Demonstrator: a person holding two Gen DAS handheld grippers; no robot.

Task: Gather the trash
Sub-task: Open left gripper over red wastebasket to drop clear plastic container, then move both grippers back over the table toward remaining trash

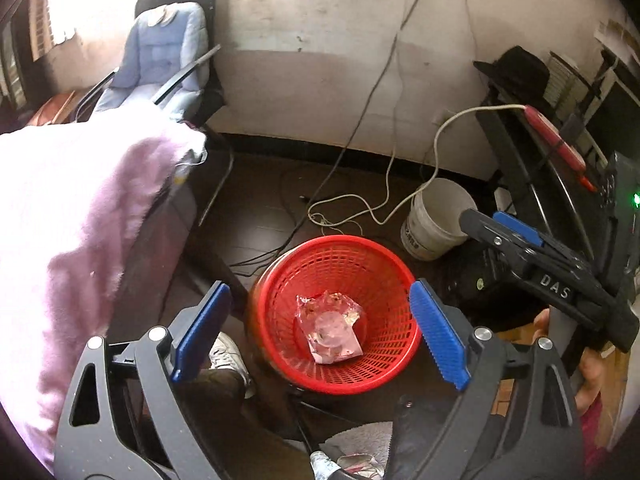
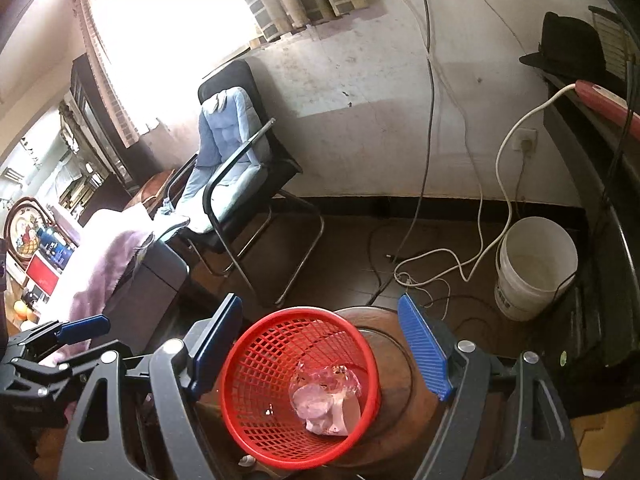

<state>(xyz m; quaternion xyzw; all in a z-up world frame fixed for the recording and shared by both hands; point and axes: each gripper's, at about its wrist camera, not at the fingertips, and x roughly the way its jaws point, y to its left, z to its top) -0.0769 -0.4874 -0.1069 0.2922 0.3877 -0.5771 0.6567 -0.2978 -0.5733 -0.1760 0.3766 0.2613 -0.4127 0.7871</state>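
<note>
In the left wrist view the left gripper [image 1: 320,328] is hanging over a red mesh basket [image 1: 336,256] at the lower middle of the frame, its blue pads [image 1: 438,332] standing spread wide with nothing pinched between them. The basket's near rim is partly hiding behind the right-hand pad. At the bottom of the basket a crumpled clear plastic wrapper [image 1: 330,330] with pinkish patches is lying loose; what it once held is hard to make out.

The right gripper [image 1: 516,240] is reaching in from the right edge of that frame, seen side-on, so its far finger is mostly hiding behind the near one. Part of a hand [image 1: 588,364] is showing below it, cut off by the gripper body. At the lower left a pale shoe [image 1: 230,354] is peeking out between the gripper arm and the basket.

In the right wrist view the right gripper [image 2: 320,344] is also standing spread and pinching nothing, framing the basket [image 2: 256,368], which is sitting tilted on a round brown wooden stand [image 2: 396,360] that it largely covers. The wrapper [image 2: 324,400] is resting low inside. The left gripper [image 2: 76,330] is entering at the lower left edge, only partly in frame.

A pink blanket [image 1: 72,216] is filling the left side of the left view, blurred and cut off. A white bucket [image 2: 536,268] is standing at the right, among loose cables [image 2: 440,264].
</note>
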